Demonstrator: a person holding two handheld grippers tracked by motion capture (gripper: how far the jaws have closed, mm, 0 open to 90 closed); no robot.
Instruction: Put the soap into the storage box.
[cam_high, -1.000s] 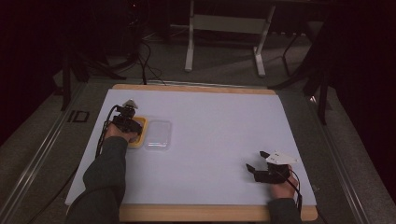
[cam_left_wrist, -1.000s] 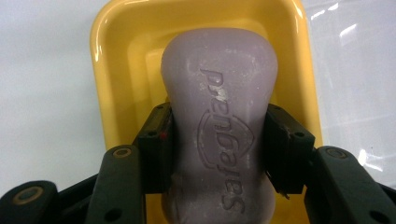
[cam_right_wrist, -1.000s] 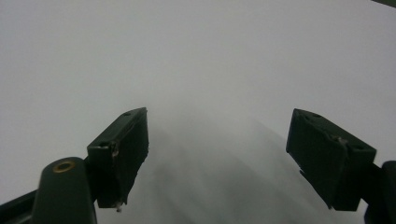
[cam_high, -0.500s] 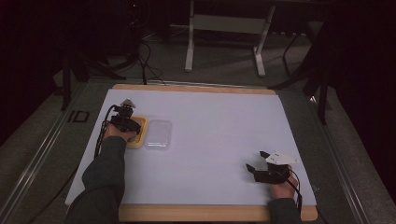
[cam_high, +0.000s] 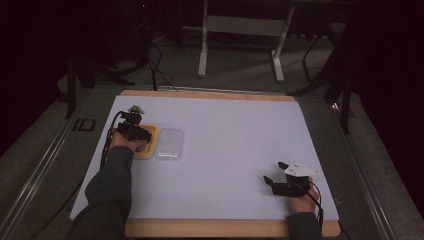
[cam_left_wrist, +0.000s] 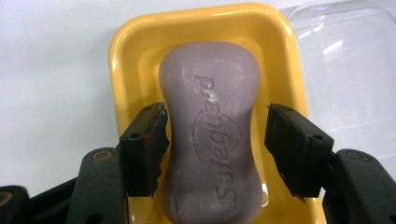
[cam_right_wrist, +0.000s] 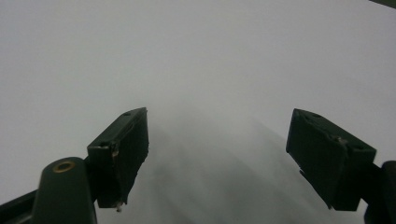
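White table covering (cam_high: 230, 150) runs under everything. On it the purple soap bar (cam_left_wrist: 212, 130) lies in its yellow dish (cam_left_wrist: 126, 42), so I judge it delivered. My left gripper (cam_left_wrist: 215, 140) has just been opening, jaws straddling the soap without pressing. Beside the dish the clear lid (cam_left_wrist: 345, 70) waits unfitted. My right gripper (cam_right_wrist: 217, 154) idles wide, empty.

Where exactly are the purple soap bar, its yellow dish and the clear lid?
soap bar (cam_left_wrist: 212, 130), left gripper view, on its embossed top face.
yellow dish (cam_left_wrist: 196, 21), left gripper view, on its far rim.
clear lid (cam_high: 169, 143), high view, on its flat middle.
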